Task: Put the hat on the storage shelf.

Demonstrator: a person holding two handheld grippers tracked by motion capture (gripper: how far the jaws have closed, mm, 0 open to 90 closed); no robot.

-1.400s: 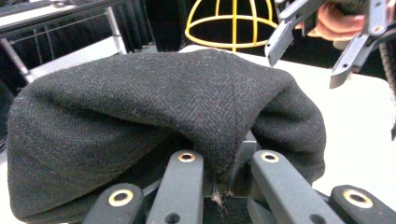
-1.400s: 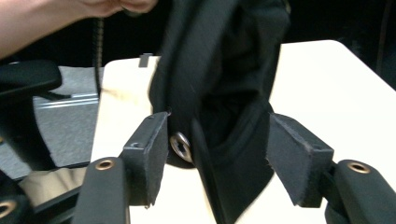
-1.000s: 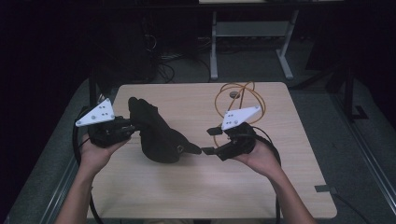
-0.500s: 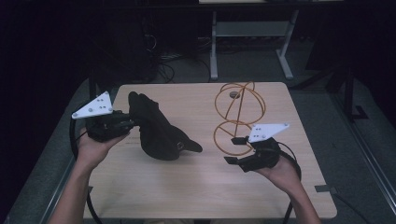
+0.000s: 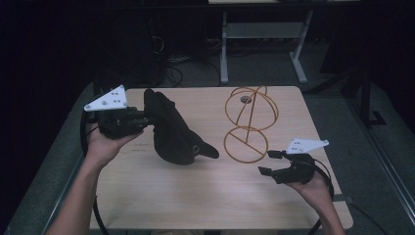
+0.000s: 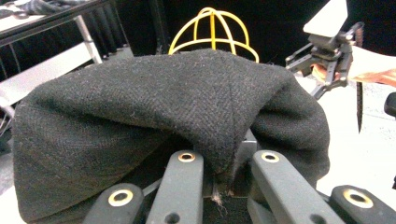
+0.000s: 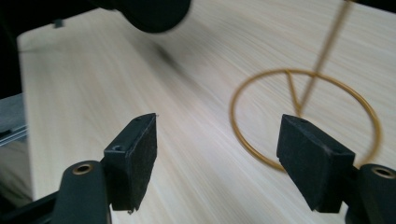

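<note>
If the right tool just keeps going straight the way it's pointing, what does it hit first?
Probably the bare wooden table. The right tool, jaws open, tilts down at the tabletop, with the gold wire stand's base ring crossing just right of its line. The black cap lies farther ahead; depth is unclear.

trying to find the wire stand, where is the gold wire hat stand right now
In the high view the gold wire hat stand stands on the table's far right half, just right of the black hat and beyond the open right gripper.

- I work in a dim lab or workshop, at a light wooden table [image 5: 195, 205].
- Behind it stand a metal bench frame [image 5: 264, 34] and tangled floor cables [image 5: 181, 61].
</note>
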